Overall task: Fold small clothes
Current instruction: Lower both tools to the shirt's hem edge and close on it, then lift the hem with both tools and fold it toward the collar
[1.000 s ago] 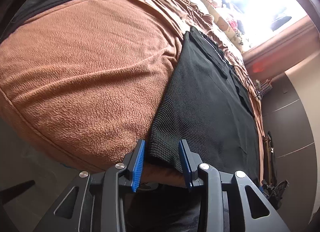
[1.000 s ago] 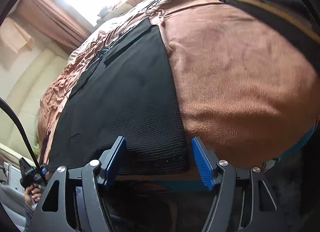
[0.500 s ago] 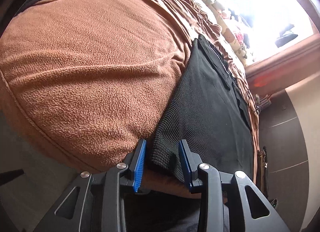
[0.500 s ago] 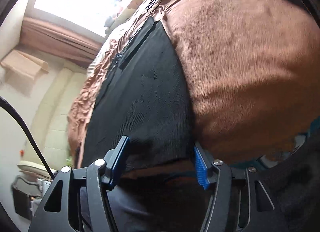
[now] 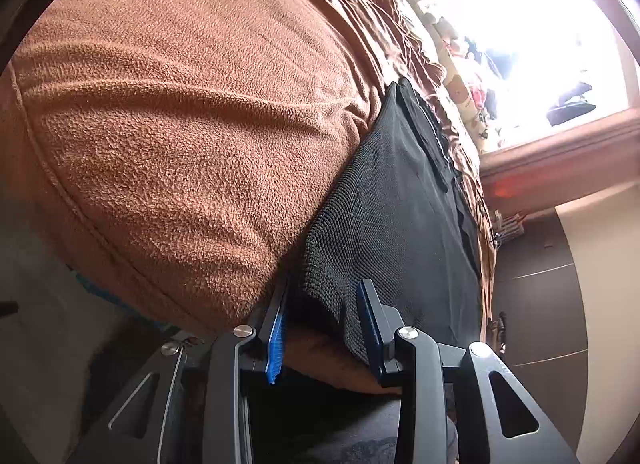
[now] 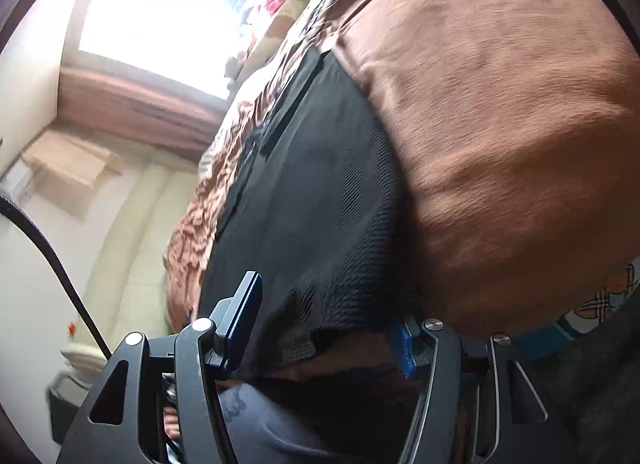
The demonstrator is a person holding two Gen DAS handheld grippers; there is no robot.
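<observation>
Two grippers meet the near hem of one black knit garment [image 5: 392, 215] spread flat on a bed under a brown fleece blanket [image 5: 180, 123]. Left gripper [image 5: 324, 324]: fingers parted, the hem's corner between the blue pads, neither visibly pressing. Right gripper [image 6: 326, 324]: fingers parted around the opposite corner, contact unclear in blur. A bright window [image 5: 540, 23] sits at two o'clock.

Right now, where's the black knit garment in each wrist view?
Left wrist: black knit garment runs right of centre, near corner between the left gripper pads.
Right wrist: garment centre-left, near edge between the right gripper pads.
Shared landmark: bright window.
</observation>
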